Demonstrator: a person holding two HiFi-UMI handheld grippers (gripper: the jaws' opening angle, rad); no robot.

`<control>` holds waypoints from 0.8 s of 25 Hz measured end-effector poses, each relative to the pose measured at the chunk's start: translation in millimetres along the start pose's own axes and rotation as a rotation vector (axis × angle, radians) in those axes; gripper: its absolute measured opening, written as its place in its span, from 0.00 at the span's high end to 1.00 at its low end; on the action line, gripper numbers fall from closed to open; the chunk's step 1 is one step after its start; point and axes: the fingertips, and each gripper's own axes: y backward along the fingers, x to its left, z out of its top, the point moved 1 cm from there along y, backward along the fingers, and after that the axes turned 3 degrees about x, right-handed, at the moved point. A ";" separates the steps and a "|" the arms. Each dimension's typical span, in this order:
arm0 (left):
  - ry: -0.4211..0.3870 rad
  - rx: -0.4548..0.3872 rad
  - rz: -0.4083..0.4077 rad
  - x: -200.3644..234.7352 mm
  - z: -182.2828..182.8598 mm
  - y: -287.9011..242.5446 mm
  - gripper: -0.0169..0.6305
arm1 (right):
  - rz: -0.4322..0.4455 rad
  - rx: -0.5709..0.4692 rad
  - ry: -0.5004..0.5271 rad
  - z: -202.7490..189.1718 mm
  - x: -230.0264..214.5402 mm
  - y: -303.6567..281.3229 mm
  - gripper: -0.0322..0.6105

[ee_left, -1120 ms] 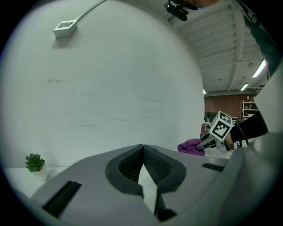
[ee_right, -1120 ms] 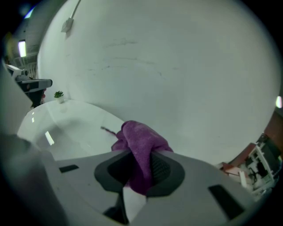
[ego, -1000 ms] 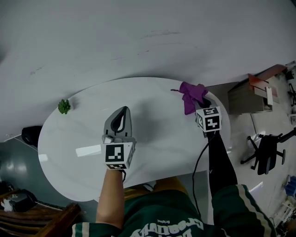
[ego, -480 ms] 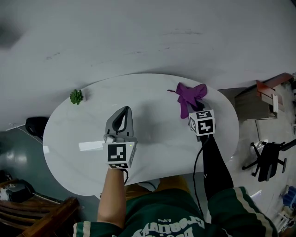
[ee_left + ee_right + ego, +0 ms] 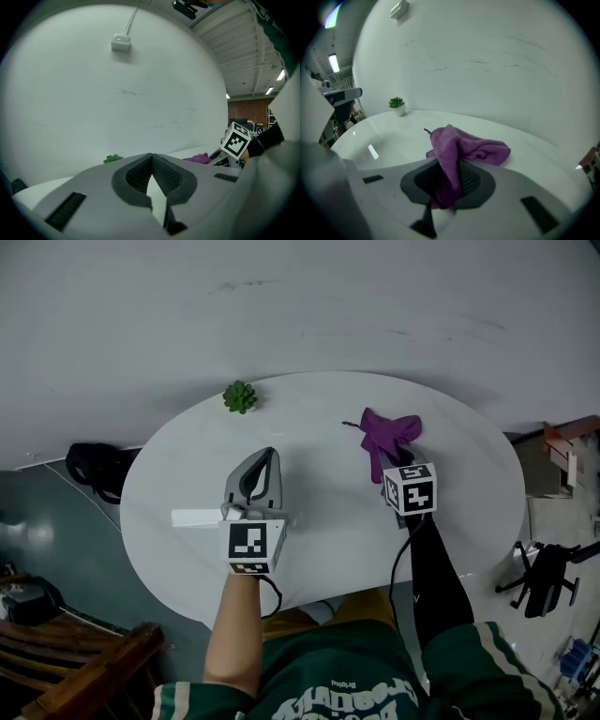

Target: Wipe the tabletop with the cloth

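1. Pinching the purple cloth (image 5: 386, 435) in the right gripper (image 5: 392, 461), jaws closed on a bunched fold that runs down between the pads, as shown in the right gripper view
2. Leaving the rest of the cloth heaped just past the jaw tips, apparently resting on the white oval tabletop (image 5: 459, 465), toward its far right part
3. Holding the left gripper (image 5: 265, 457) over the middle of the tabletop, tips pressed together with nothing between them, well apart from the cloth
4. Judged as the opening of the wipe: grasp made, cloth down on the surface, nothing to tell how much has been covered
5. Calls next, most likely, for pressing the cloth down and dragging it in broad passes toward the centre and the left end
6. Worth spreading the bunch first, since only a small wad seems to meet the surface as gripped
7. Worth steering round the small potted plant (image 5: 240, 397) near the far edge, and keeping the left gripper out of the path
8. Needs a firm pinch throughout, as a thin fold could slip out under drag
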 end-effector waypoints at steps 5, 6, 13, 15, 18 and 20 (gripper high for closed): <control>0.004 0.016 0.038 82.0 -24.9 50.7 0.98 | 0.043 -0.004 0.028 20.7 106.7 -21.6 0.84; 0.005 0.019 0.051 98.7 -29.6 61.9 0.98 | 0.056 -0.004 0.035 24.8 127.6 -25.9 0.84; 0.017 0.038 0.183 211.8 -60.7 147.0 0.98 | 0.156 -0.010 0.089 49.9 267.7 -52.4 0.84; 0.022 0.044 0.221 239.4 -69.0 173.4 0.98 | 0.182 -0.014 0.106 55.7 306.5 -58.2 0.84; 0.020 0.055 0.276 272.9 -79.1 210.9 0.98 | 0.236 -0.018 0.129 63.9 362.9 -65.2 0.84; 0.022 0.063 0.314 293.5 -85.1 233.9 0.98 | 0.283 -0.014 0.148 68.5 401.5 -70.0 0.84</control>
